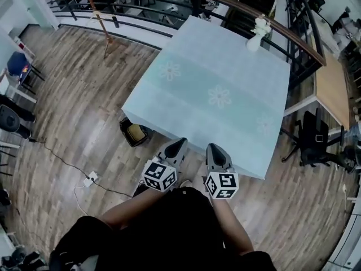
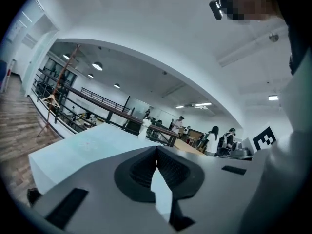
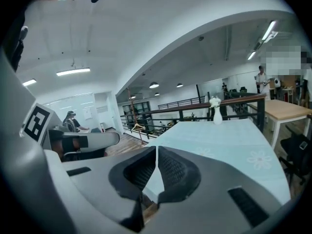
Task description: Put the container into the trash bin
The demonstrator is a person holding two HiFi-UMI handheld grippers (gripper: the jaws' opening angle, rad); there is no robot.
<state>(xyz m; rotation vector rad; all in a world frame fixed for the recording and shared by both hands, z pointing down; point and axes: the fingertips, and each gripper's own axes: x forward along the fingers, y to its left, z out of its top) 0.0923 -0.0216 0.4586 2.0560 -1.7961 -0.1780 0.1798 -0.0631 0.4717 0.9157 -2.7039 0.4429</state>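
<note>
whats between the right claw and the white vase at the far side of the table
Only bare flower-printed tablecloth lies between the right claw and the vase; nothing stands on that stretch, as the head view shows.

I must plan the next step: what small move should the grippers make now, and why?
Probably turn left to check the trash bin on the floor by the table: something tan lies in it. The left gripper and right gripper are shut on nothing, and the table holds only a vase.
</note>
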